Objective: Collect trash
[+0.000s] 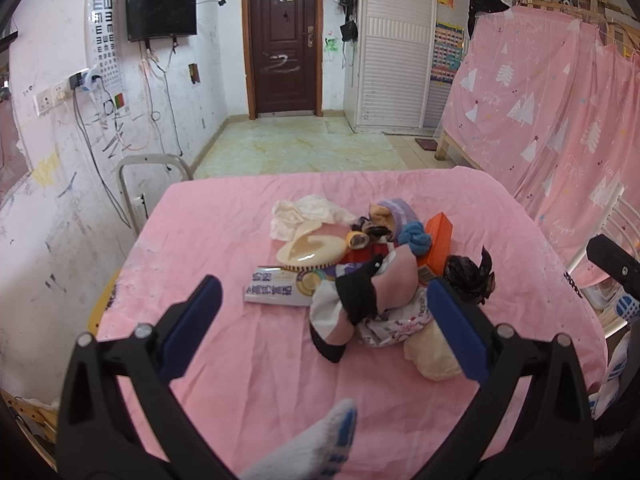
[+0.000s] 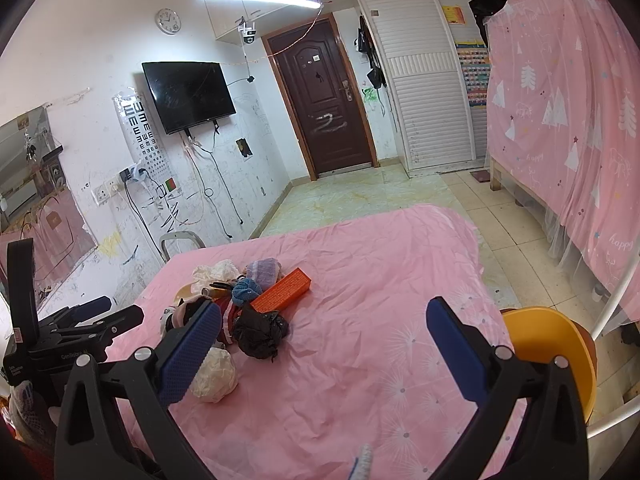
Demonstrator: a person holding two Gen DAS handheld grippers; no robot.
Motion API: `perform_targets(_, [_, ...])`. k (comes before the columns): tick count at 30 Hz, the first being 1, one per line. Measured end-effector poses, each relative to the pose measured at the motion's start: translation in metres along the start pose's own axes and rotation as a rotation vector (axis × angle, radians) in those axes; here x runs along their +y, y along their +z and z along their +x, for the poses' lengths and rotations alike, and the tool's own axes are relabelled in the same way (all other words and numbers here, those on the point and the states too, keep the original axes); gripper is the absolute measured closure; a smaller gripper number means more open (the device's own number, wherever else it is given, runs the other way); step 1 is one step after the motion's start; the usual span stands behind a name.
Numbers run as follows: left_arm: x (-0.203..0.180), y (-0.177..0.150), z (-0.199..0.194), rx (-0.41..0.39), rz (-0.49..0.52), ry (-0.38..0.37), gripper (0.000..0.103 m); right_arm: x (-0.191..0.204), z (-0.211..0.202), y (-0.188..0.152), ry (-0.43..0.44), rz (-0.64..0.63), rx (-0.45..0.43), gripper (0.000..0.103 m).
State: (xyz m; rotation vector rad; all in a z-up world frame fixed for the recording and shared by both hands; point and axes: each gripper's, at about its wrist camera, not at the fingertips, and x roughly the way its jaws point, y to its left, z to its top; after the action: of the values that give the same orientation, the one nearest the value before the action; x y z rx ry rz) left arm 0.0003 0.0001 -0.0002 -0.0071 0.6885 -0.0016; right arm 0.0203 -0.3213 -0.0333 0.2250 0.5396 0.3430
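A pile of trash and clutter is sitting near the middle of a pink-covered bed (image 1: 224, 344): a crumpled black bag (image 2: 260, 334) is lying at the pile's right side, a cream wad (image 2: 214, 376) at its near edge, and a long orange box (image 2: 282, 290) is angling away on the far right side. In the left wrist view, a flat printed packet (image 1: 276, 290) is lying at the pile's left, touching a cream brush (image 1: 310, 250), with crumpled white paper (image 1: 304, 214) behind it.

The left hand-held gripper (image 1: 324, 316) is hovering with its jaws spread wide, framing the near part of the pile and holding nothing. The right hand-held gripper (image 2: 324, 344) is likewise gaping wide and empty, its left pad overlapping the pile's edge in view.

Bare sheet is stretching to the right of the pile as far as the bed's rounded far corner. A yellow chair (image 2: 548, 344) is standing just beside the bed's right edge, and tiled floor (image 2: 360, 200) is lying open toward the dark door (image 2: 324, 96).
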Motion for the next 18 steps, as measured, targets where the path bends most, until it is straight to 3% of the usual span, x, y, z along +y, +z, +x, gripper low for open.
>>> perform_targets(18, [0.0005,0.0002,-0.0008,0.0,0.0,0.0,0.005,-0.002,0.0014,0.0024,0.001,-0.005,0.003,0.01])
